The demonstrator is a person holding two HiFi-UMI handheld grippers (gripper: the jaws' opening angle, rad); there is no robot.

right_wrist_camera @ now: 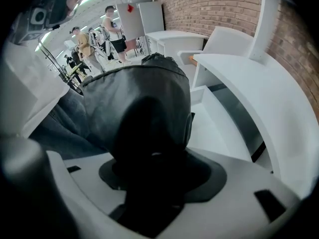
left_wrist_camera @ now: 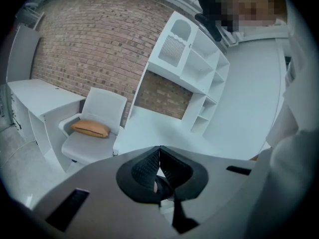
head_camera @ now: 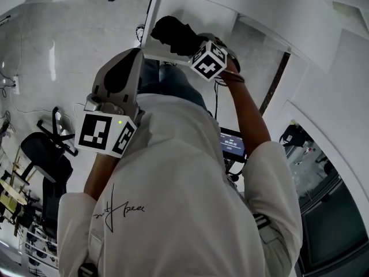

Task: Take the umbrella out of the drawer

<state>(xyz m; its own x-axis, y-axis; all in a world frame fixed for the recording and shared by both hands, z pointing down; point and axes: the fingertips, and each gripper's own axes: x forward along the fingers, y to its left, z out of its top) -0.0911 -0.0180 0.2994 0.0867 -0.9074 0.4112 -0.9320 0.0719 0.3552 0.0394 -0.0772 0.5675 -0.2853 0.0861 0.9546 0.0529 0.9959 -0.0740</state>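
Note:
The umbrella (head_camera: 172, 33) is black and folded, and it sticks out past the marker cube of my right gripper (head_camera: 190, 42), which is shut on it. In the right gripper view the umbrella (right_wrist_camera: 139, 108) fills the middle and hides the fingertips of the right gripper (right_wrist_camera: 149, 153). It hangs over a white open compartment (right_wrist_camera: 219, 128); I cannot tell if that is the drawer. My left gripper (head_camera: 130, 59) is held up in front of the person's white shirt. In its own view the left gripper (left_wrist_camera: 159, 153) is shut, tips touching, with nothing held.
A white desk (left_wrist_camera: 149, 128) stands against a brick wall with a white shelf unit (left_wrist_camera: 194, 68) on it. Beside it is a white chair (left_wrist_camera: 94, 108) with an orange cushion (left_wrist_camera: 90, 128). The person's jeans (right_wrist_camera: 60, 128) are close on the left. People (right_wrist_camera: 112, 29) stand far back.

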